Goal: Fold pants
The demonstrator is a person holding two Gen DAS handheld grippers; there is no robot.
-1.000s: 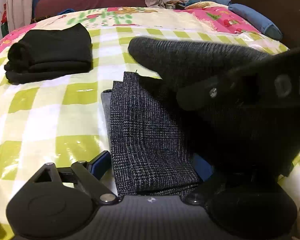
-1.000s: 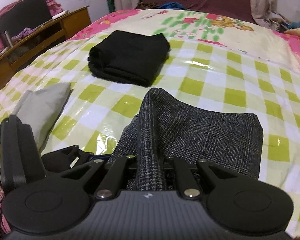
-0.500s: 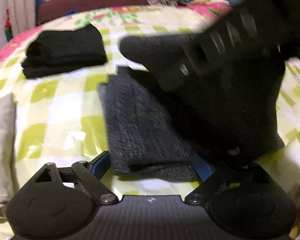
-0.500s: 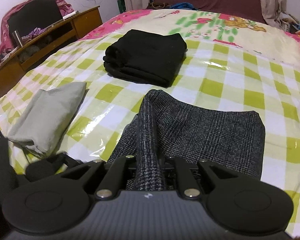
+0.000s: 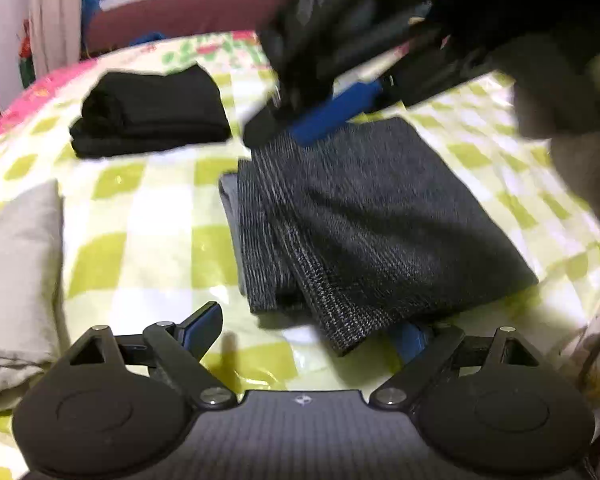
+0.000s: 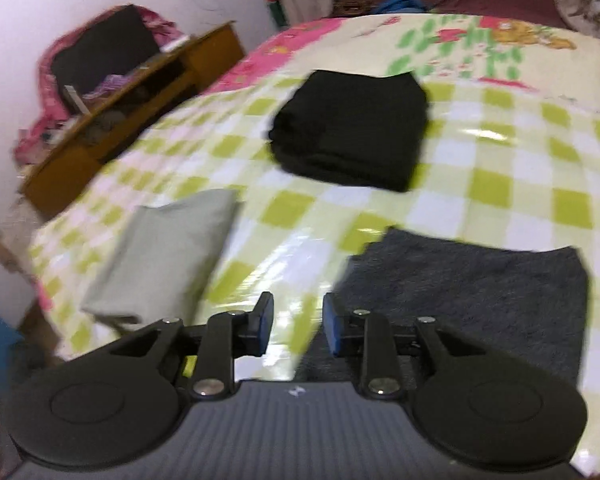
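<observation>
The dark grey checked pants lie folded into a rectangle on the green-and-white checked bed cover; they also show in the right wrist view. My left gripper is open and empty, its fingers straddling the near corner of the pants. My right gripper is open and empty, above the left edge of the pants. It also shows blurred in the left wrist view, over the far edge of the pants.
Folded black pants lie farther back on the bed. Folded pale grey pants lie at the left. A wooden desk stands beside the bed on the left. A maroon headboard is behind.
My right gripper let go of the raised fold and opened; the pants now lie flat. It lifted and moved back. My left gripper pulled back a little, staying open.
</observation>
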